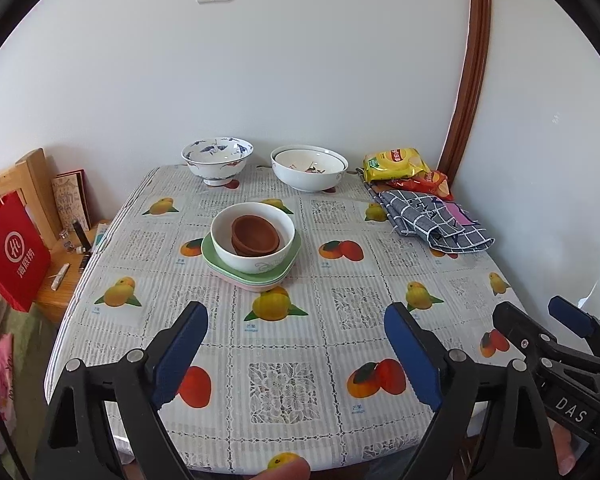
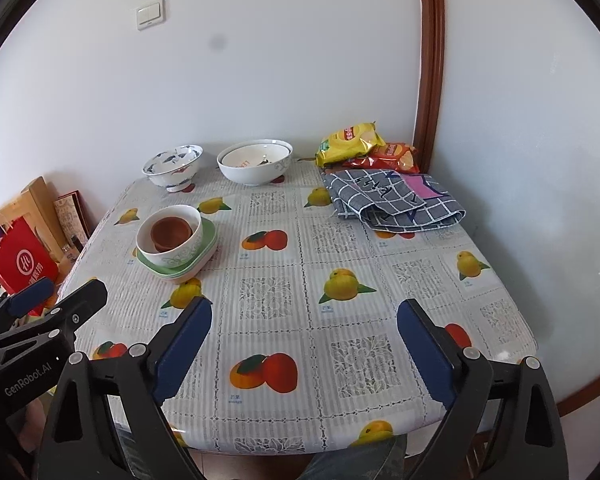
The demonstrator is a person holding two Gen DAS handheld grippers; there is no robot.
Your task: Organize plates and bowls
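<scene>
Left gripper (image 1: 296,344) and right gripper (image 2: 304,344) both gaped empty, near side of stacked green square plates (image 1: 212,254) bearing white ceramic bowl (image 1: 256,258).

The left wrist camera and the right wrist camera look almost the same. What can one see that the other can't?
Only the left wrist view shows the small things on the wooden side table and a fingertip at the bottom edge. Only the right wrist view shows the "GenRobot.AI" lettering on the left gripper. Both show the white bowl holding brown bowls on green plates, two bowls by the wall, snack bags, a checked cloth, and the red bag. Both grippers are open and empty, including the right gripper.
</scene>
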